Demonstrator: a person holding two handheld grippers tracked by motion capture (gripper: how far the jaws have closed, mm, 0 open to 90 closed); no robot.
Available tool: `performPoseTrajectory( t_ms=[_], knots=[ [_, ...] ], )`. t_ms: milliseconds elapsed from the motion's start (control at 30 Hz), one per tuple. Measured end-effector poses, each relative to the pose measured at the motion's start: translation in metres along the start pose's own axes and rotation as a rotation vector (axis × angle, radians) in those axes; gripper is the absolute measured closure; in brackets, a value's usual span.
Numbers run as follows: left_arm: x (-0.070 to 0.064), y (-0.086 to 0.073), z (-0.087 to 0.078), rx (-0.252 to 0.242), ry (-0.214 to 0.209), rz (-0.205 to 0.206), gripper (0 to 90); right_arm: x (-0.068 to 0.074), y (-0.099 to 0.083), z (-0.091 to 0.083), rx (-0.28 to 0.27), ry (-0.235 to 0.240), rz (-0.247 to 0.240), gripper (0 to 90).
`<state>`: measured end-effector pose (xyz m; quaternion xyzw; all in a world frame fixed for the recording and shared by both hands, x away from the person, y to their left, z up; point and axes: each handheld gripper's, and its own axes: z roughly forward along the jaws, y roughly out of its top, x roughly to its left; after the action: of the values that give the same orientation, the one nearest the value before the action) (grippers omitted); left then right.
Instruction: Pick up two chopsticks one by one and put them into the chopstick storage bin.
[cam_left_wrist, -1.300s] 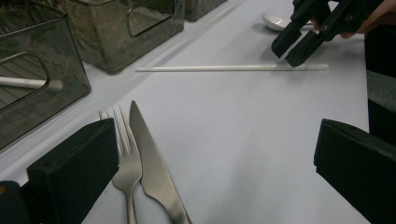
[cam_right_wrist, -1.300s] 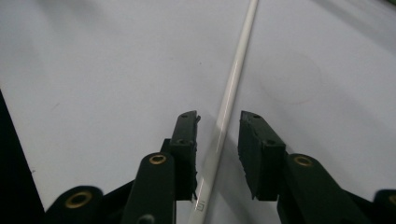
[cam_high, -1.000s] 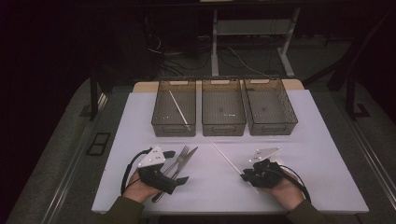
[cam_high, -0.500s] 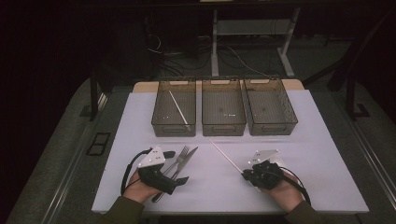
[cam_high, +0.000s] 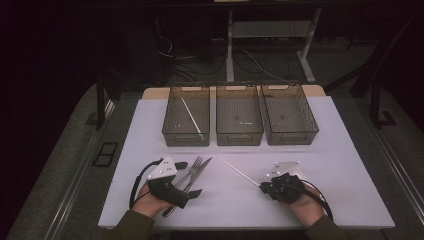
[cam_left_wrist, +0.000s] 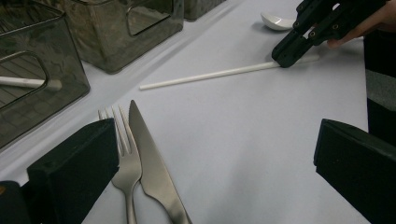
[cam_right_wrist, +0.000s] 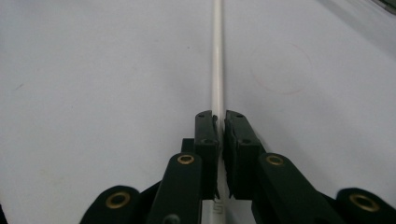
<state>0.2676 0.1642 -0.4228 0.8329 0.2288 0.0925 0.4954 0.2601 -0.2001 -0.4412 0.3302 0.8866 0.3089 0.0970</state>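
A thin white stick (cam_high: 237, 170) lies slantwise on the white table. My right gripper (cam_high: 263, 186) is shut on its near end. In the right gripper view the stick (cam_right_wrist: 217, 56) runs straight ahead from between the closed jaws of that gripper (cam_right_wrist: 218, 122). A steel fork (cam_high: 194, 166) and knife (cam_high: 200, 170) lie side by side at the left. My left gripper (cam_high: 187, 178) is wide open around their handles. In the left gripper view the fork (cam_left_wrist: 122, 154) and knife (cam_left_wrist: 149, 163) lie beside the left jaw of the gripper (cam_left_wrist: 215, 154).
Three dark see-through bins stand in a row at the back: left (cam_high: 186, 139), middle (cam_high: 239, 139), right (cam_high: 291, 139). The left bin holds another white stick (cam_high: 191, 116). A white spoon (cam_left_wrist: 278, 21) lies beyond the right gripper (cam_left_wrist: 286, 57).
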Motion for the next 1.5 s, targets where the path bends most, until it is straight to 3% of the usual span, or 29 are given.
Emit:
performPoseTrajectory(
  t_ms=[300,967,1500],
  knots=[
    [0.001,0.0,0.0,0.0,-0.002,-0.001,0.0,-0.007,0.003,-0.009,-0.016,0.018,0.018,84.3],
    [0.001,0.0,0.0,-0.001,0.0,-0.002,0.0,-0.015,0.01,-0.036,-0.125,0.06,0.044,84.3],
    [0.001,0.0,0.0,-0.001,0.003,0.003,0.0,-0.022,0.016,-0.052,-0.2,0.064,0.063,84.3]
  ],
)
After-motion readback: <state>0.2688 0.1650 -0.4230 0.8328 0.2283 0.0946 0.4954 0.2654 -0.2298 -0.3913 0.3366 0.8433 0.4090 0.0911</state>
